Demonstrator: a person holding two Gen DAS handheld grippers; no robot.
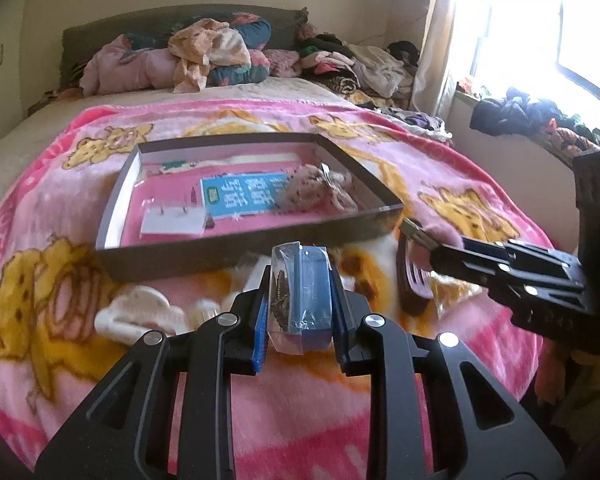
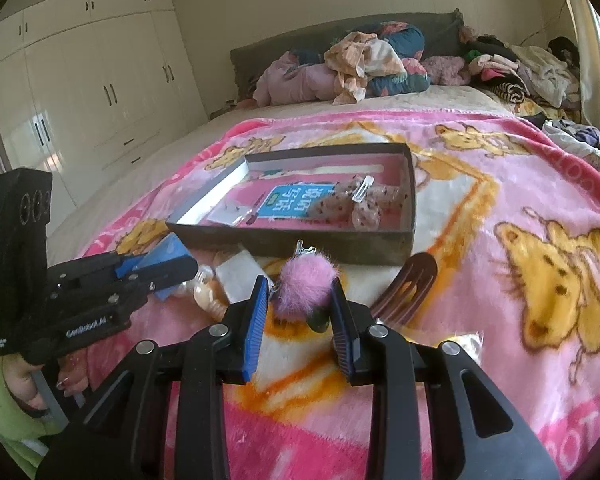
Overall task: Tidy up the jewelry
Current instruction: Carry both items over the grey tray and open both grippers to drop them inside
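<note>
Two things are in my grip at once, one in each gripper, both lifted just clear of the pink blanket short of the box.

Far left on the blanket lies a white claw clip, not yet taken up. Next to it, my left gripper is clamped on a small blue packet wrapped in clear film, a dark chain-like piece showing through the wrapper. It stands upright between the pads. I judge it light and fairly stiff, but the film looks slippery, so the flat sides are the place to squeeze, and gently, lest the wrapper slide or crumple.

Straight beyond it sits the shallow dark box, already holding a blue card, a clear bag with small studs and a speckled fabric bow with a metal clip.

Right of the packet, my right gripper is closed on a pink fluffy pompom clip, its metal clasp poking out towards the box. It is feather-light and soft; the fur squashes, so the hold is only as sure as the core inside. The clasp would give a firmer purchase.

Furthest right, a brown hair comb lies on the blanket beside the box's near corner.
</note>
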